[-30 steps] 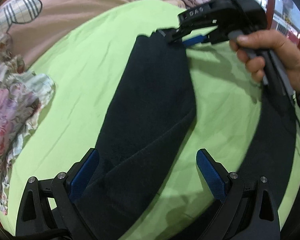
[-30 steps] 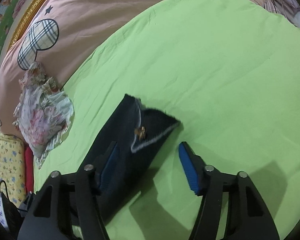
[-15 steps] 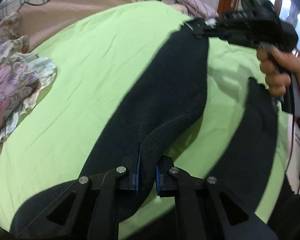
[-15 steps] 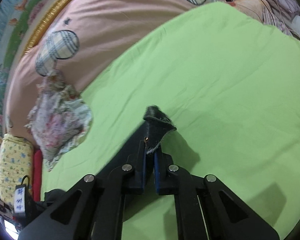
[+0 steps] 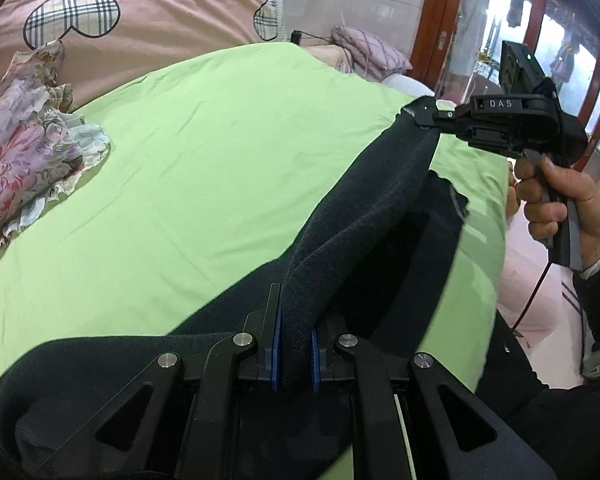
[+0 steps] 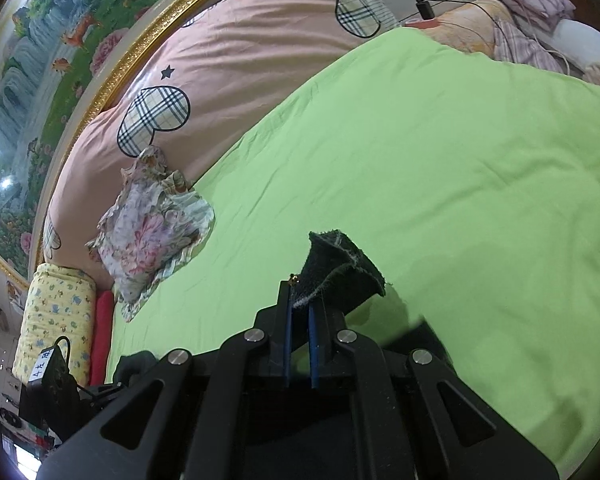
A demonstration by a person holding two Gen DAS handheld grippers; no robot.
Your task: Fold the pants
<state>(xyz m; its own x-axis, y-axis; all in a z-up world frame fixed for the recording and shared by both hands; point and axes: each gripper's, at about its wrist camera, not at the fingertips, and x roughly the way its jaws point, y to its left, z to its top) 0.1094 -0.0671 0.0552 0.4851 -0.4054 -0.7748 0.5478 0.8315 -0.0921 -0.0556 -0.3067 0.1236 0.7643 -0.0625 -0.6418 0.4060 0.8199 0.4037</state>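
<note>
One pair of dark pants [image 5: 364,216] is stretched across the frame's centre over one green sheet [image 5: 204,168], clamped by two grippers: left gripper [image 5: 294,354] bottom centre, right gripper [image 5: 428,114] upper right.

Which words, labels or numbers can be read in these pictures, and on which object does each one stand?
"DAS": white letters on the black body of the right gripper, seen from the left wrist camera.
A white label with dark handwritten characters on a black device at the lower left of the right wrist view: too small and tilted to read.
No other text is legible; the pants and bedding show none.
</note>
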